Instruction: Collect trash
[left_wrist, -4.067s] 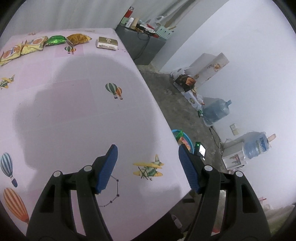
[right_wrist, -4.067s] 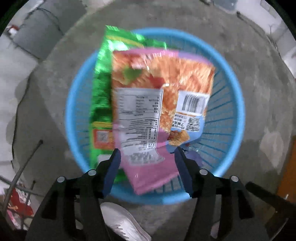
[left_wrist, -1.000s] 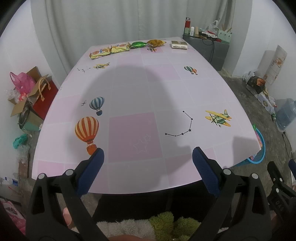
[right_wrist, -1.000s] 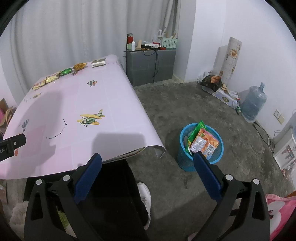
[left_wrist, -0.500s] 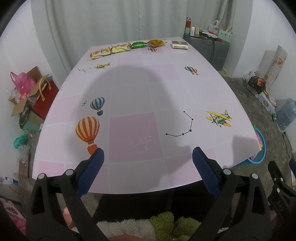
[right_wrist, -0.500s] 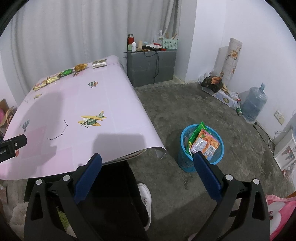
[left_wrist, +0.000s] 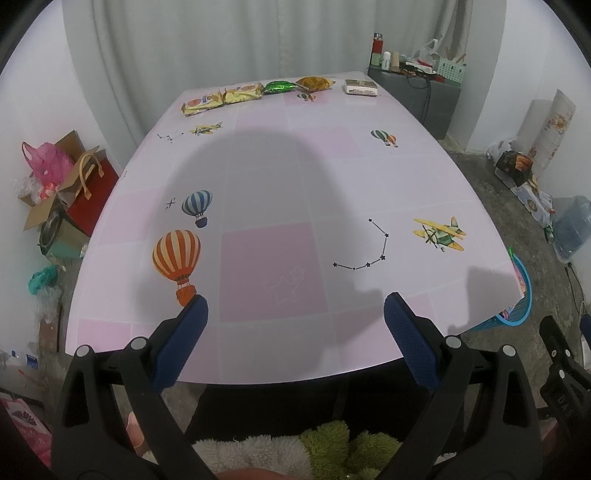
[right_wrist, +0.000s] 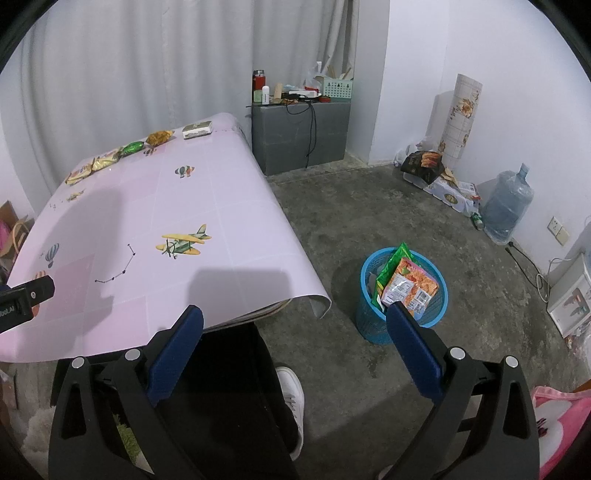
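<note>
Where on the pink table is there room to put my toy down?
Almost the whole table is bare, from the near edge up to the far row. Only the far edge is crowded: two yellow packets, a green wrapper, a brown wrapper and a small box.

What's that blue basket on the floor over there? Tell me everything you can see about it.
The blue basket is a round, slatted bin that looks like plastic, standing upright on the bare concrete floor, just past the drooping corner of the pink tablecloth. Two snack wrappers stick out above its rim: a green wrapper and, leaning in front of it, an orange and pink wrapper with its printed label facing up. The open right gripper is well short of it.
</note>
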